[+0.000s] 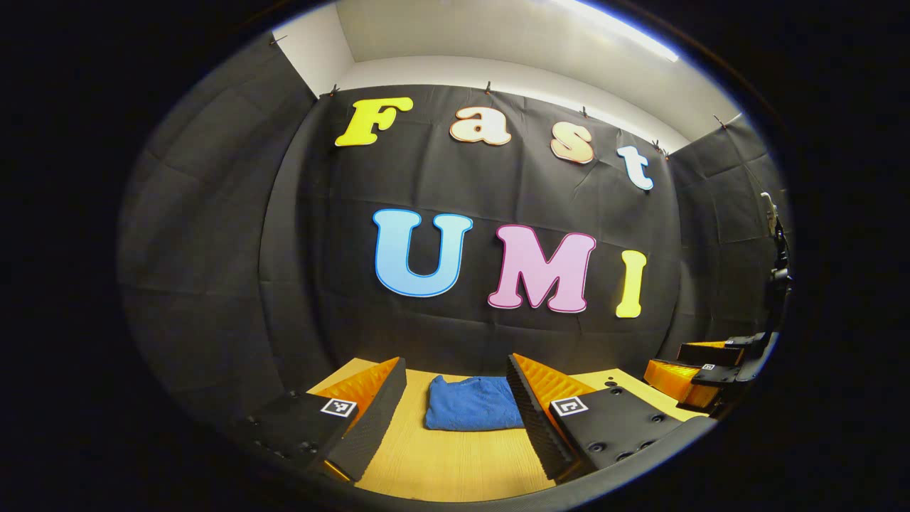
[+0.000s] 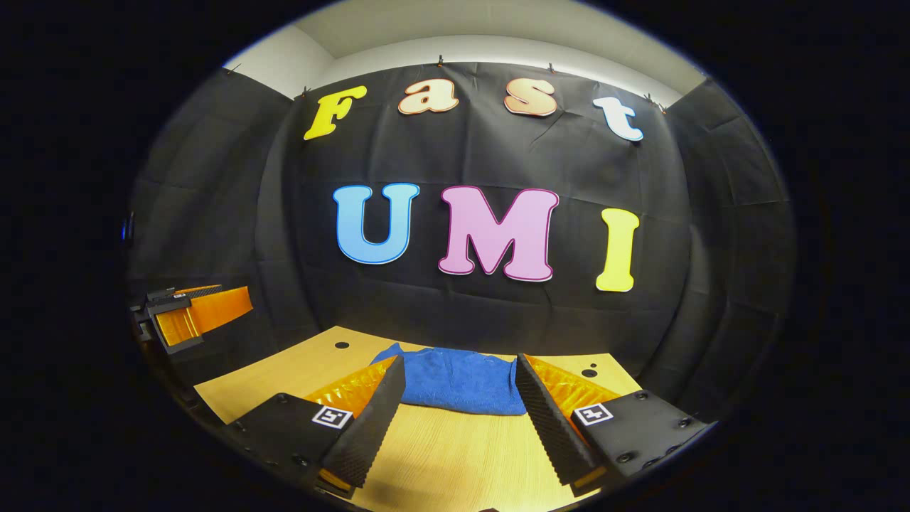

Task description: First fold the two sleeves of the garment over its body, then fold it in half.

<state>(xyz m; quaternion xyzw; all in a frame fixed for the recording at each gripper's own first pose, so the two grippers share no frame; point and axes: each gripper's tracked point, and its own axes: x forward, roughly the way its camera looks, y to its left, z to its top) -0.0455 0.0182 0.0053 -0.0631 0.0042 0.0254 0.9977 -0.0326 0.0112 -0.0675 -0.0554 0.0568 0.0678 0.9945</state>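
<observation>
A blue garment [image 1: 473, 403] lies folded into a compact block on the wooden table [image 1: 455, 462], near its far edge. My left gripper [image 1: 456, 370] is open and held above the table, short of the garment, with nothing between its fingers. In the right gripper view the same blue garment [image 2: 458, 380] lies flat ahead. My right gripper [image 2: 461, 366] is open too, raised and empty, with the garment seen through the gap. The right gripper [image 1: 711, 370] also shows at the right edge of the left gripper view, and the left gripper [image 2: 192, 313] at the left edge of the right gripper view.
The table [image 2: 441, 455] ends against the black cloth wall just behind the garment. Small dark holes [image 2: 341, 345] mark the tabletop near its far corners. Bare wood lies between the grippers and the garment.
</observation>
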